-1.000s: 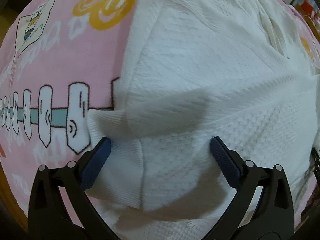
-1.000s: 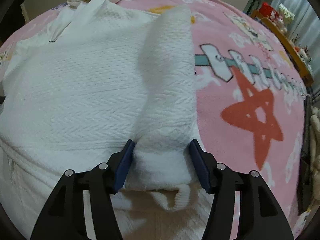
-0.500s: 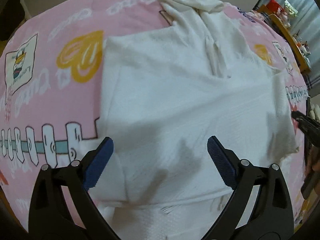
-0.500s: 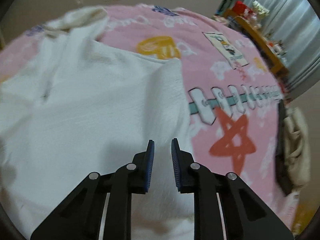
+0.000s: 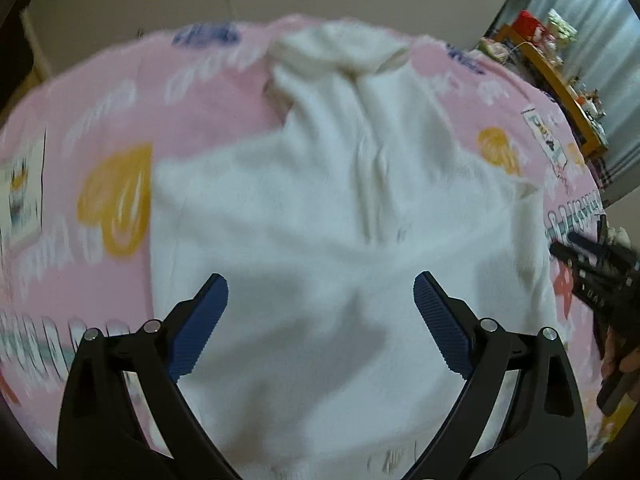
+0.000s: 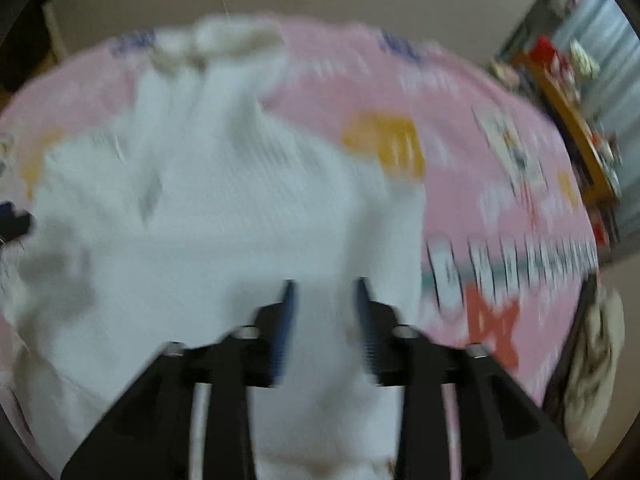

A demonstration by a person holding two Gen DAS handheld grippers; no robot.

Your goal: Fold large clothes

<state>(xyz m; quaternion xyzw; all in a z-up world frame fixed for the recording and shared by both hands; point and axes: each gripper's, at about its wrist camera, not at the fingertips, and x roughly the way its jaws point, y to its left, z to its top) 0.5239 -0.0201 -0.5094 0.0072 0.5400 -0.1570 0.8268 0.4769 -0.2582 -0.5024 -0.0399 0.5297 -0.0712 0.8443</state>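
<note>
A white knitted hooded top (image 5: 320,200) lies flat on the pink printed blanket (image 5: 100,120), hood (image 5: 340,52) at the far end and both sleeves laid in over the body. My left gripper (image 5: 320,284) hangs above its lower middle, wide open and holding nothing. The right wrist view is blurred by motion. There my right gripper (image 6: 324,286) hovers over the top's (image 6: 220,220) right side. Its jaws are opening, with a narrow gap and no cloth between them. The right gripper (image 5: 592,256) also shows at the left view's right edge, held by a hand.
The blanket (image 6: 480,160) covers a bed that reaches a beige wall (image 5: 160,0) at the far end. A wooden shelf (image 5: 560,80) with small items stands at the right. A beige cloth heap (image 6: 596,360) lies beyond the bed's right edge.
Both grippers have lifted away from the top. The right one let go of the sleeve, which now lies on the body; its jaws closed, then parted again. The left stayed open.
</note>
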